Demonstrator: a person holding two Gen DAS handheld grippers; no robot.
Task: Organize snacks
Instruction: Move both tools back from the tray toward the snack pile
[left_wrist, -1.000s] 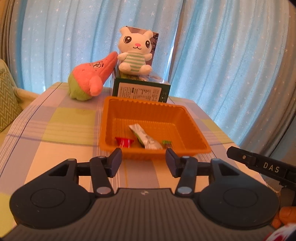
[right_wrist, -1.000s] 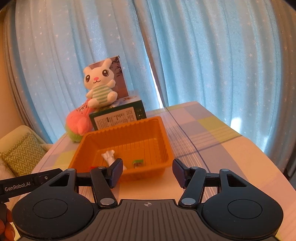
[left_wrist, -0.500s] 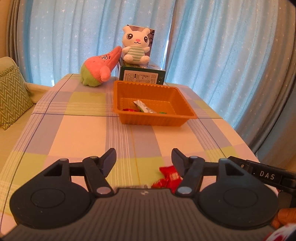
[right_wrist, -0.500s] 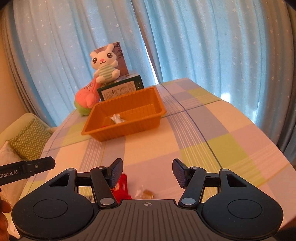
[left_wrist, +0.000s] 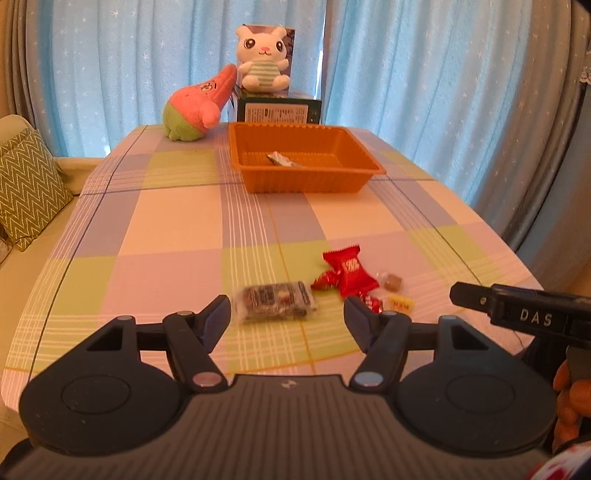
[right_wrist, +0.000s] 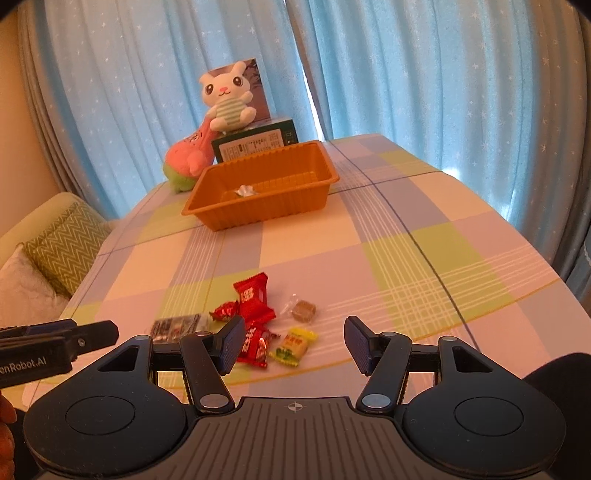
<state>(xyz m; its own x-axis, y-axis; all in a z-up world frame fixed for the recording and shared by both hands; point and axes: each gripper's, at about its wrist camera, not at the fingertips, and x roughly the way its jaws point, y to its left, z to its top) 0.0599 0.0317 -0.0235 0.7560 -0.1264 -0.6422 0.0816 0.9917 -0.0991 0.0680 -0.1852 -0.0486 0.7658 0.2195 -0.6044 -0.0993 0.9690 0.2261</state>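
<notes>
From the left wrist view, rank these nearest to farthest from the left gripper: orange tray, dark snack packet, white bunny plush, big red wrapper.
1. Dark snack packet, just ahead of the open left gripper.
2. Big red wrapper, ahead, slightly right.
3. Orange tray, mid-table.
4. White bunny plush, far end, atop a box.

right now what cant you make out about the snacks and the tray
- Orange tray contents: in both wrist views its near wall hides the floor; only one silvery wrapper shows.
- Dark snack pack: blurred in the left wrist view, label unreadable; in the right wrist view the right gripper's left finger partly covers it.
- Small red candy: half hidden behind that finger.
- Yellow candy: print too small.
</notes>
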